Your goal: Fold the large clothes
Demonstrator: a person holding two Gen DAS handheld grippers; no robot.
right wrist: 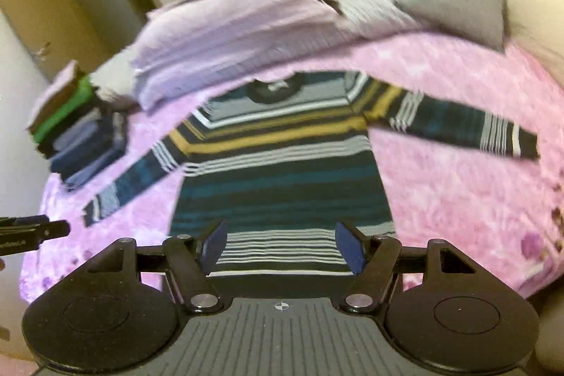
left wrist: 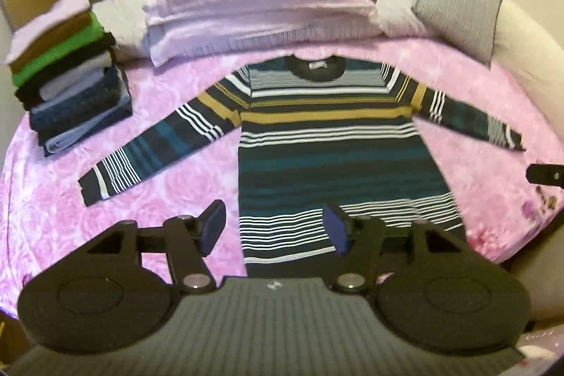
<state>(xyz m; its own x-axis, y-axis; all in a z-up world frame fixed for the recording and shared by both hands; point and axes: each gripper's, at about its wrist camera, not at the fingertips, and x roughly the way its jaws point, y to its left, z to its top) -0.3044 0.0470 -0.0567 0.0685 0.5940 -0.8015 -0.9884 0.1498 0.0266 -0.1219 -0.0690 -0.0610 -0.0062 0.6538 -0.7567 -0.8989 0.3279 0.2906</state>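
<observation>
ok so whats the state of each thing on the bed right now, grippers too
dark striped knit sweater: spread flat, sleeves out, unfolded
stack of folded clothes: folded, piled beside the sweater
lilac folded blanket: folded, beyond the collar
grey striped pillow: propped upright
left gripper: open, empty
right gripper: open, empty

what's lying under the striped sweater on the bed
The striped sweater lies spread flat, sleeves out, on the pink bedspread, which shows all around it. Whatever is beneath the sweater's body is covered, so I can't tell if anything else is there.
</observation>
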